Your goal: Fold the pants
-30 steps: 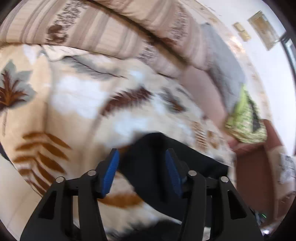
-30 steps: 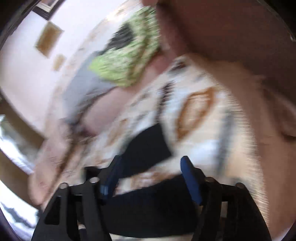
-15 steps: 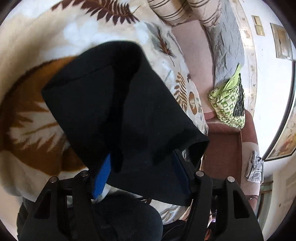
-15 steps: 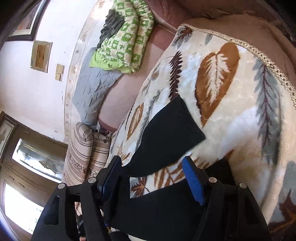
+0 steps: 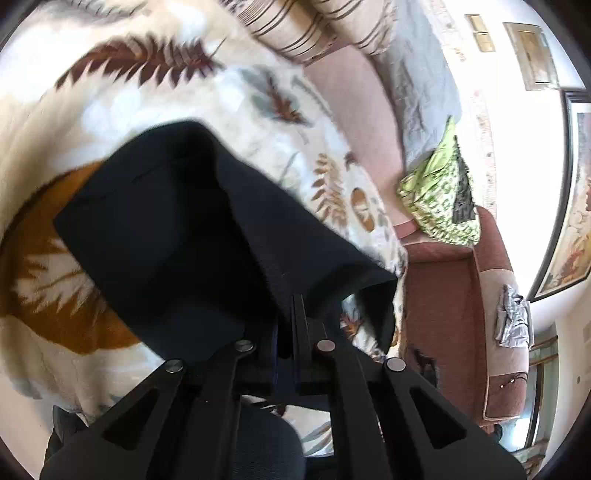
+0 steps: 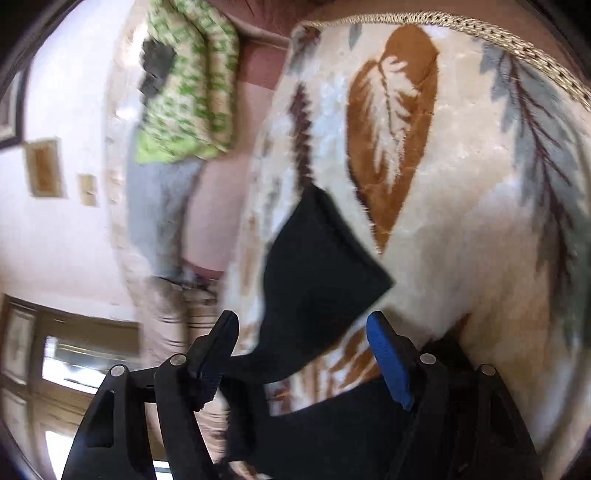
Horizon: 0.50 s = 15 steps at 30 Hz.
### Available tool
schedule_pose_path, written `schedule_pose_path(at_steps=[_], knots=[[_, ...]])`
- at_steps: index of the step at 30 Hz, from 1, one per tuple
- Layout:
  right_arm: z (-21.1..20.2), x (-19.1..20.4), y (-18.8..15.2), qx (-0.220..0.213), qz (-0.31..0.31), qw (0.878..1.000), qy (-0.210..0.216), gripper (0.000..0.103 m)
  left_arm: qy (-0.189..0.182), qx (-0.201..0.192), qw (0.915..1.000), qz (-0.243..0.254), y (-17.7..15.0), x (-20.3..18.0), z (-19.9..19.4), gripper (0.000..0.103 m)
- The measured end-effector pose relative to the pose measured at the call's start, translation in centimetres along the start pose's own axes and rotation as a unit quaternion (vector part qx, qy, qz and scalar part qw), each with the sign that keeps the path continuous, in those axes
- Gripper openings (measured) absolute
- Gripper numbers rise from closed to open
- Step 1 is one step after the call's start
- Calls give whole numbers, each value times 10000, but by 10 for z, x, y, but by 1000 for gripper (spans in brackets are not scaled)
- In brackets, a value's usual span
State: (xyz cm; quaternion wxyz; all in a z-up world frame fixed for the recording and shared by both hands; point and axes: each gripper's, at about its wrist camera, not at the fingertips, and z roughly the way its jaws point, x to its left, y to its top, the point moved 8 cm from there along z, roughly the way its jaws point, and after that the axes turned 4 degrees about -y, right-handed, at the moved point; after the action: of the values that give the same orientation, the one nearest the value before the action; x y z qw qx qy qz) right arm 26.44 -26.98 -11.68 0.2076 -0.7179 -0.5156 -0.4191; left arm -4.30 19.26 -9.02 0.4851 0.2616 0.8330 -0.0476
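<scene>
The black pants point(image 5: 177, 243) lie on a cream blanket with brown leaf prints point(image 5: 155, 92). In the left wrist view my left gripper point(image 5: 286, 332) is shut on a bunched edge of the pants, with the cloth draping over the fingers. In the right wrist view my right gripper point(image 6: 303, 354) is open above the blanket. One pant leg point(image 6: 317, 273) stretches away between the fingers and more black cloth point(image 6: 332, 424) lies under them. The blue pad of the right finger point(image 6: 388, 362) shows bare.
Striped cushions point(image 5: 314, 29) and a grey sheet point(image 5: 424, 85) lie at the far side of the bed. A green patterned bundle point(image 5: 439, 199) rests on a reddish sofa point(image 5: 443, 306); it also shows in the right wrist view point(image 6: 188, 85). The blanket's braided edge point(image 6: 480, 33) is at the upper right.
My left gripper has closed on the pants edge; half a second ago its fingers stood apart around the cloth. The right gripper stays open and has shifted closer over the pant leg.
</scene>
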Motion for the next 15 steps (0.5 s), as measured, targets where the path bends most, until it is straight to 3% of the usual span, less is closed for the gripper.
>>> schedule_pose_path(at_steps=[2, 3, 4, 6, 8, 15], knots=[[4, -3, 5, -73, -60, 9995, -292, 67, -61, -72, 10000, 31, 5, -6, -6, 3], [4, -8, 6, -119, 0, 9992, -394, 54, -92, -134, 9999, 36, 9, -10, -9, 3], [3, -14, 8, -187, 106, 9987, -458, 48, -121, -184, 9997, 50, 11, -13, -11, 3], [2, -19, 9, -172, 141, 9986, -480, 20, -178, -265, 9994, 124, 16, -20, -15, 3], [-1, -16, 8, -134, 90, 9995, -254, 4, -232, -323, 9991, 145, 21, -28, -14, 3], [-88, 30, -19, -797, -497, 9924, 797, 3, -683, -799, 9944, 123, 48, -38, -43, 3]])
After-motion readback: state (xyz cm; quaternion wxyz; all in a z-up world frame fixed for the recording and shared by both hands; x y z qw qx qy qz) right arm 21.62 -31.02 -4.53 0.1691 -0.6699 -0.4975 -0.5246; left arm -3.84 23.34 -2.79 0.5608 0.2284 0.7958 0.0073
